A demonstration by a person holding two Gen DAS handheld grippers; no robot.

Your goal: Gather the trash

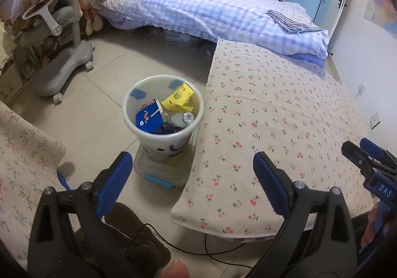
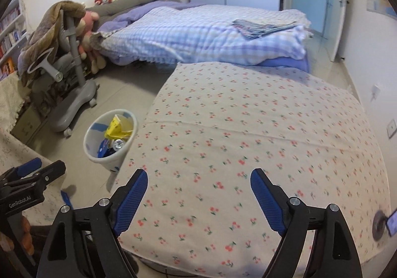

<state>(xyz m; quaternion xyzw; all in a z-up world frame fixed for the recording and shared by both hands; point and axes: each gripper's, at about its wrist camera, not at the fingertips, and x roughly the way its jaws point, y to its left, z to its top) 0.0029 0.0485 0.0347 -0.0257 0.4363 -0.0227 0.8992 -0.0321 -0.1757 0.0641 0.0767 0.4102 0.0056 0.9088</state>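
Both grippers tilt downward with jaws spread wide and nothing between them: the left gripper (image 1: 192,178) over the floor by the bin (image 1: 163,116), the right gripper (image 2: 198,193) above the cherry-print table (image 2: 248,129). The bin, beside the table's edge, holds the trash (image 1: 177,99). Behind stand a bed (image 2: 211,30) and a grey chair (image 1: 67,30).

Cherry-print tablecloth (image 2: 248,129) near checked quilt (image 1: 198,7) — folded cloth (image 1: 292,20) on it; grey wheeled chair (image 1: 67,54) apart.

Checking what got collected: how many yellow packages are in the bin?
1: a yellow package leans against the far inner wall of the bin. More may be buried underneath.
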